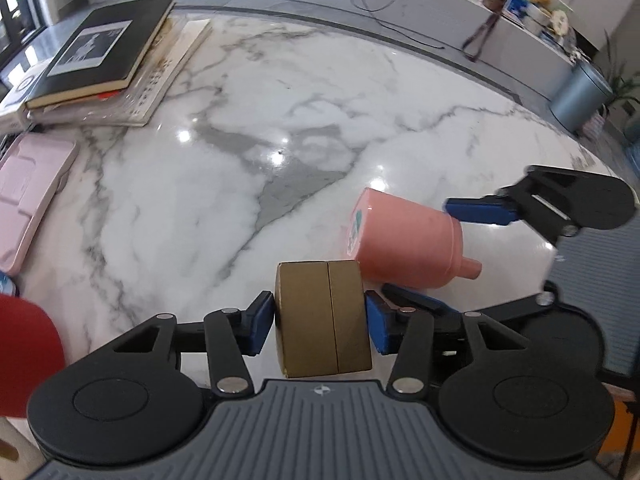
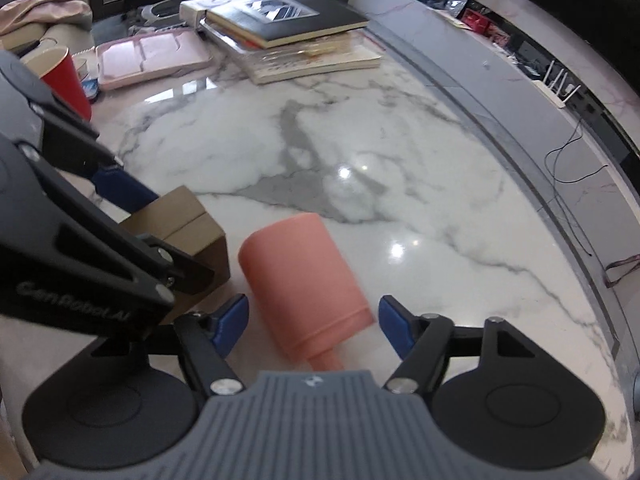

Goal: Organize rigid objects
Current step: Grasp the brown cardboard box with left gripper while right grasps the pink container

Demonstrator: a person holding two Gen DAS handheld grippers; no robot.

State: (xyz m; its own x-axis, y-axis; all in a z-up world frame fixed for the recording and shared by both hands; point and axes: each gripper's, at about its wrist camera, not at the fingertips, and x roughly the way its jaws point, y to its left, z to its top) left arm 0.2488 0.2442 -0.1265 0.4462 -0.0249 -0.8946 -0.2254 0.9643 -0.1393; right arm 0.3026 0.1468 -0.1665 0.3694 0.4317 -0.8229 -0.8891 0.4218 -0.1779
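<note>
Left wrist view, left to right: the left gripper (image 1: 320,322) brackets a small brown cardboard box (image 1: 323,320) standing on the marble table (image 1: 180,200). Its blue pads touch the box's two side faces, so the box appears gripped, though how firmly cannot be told. Just beside the box, to its right, a pink bottle (image 1: 404,240) lies on its side, its narrow neck pointing right and toward the camera, its flat base away.

Right wrist view: the box (image 2: 188,224) sits at left under the left gripper. The bottle (image 2: 304,288) lies between the fingers of the right gripper (image 2: 312,324), its long axis running roughly along them, neck nearest the camera. The jaws stand part open, with a clear gap between each pad and the bottle, so nothing is held. The right hand is the nearer to the bottle; closing across its width looks like the next step.
</note>
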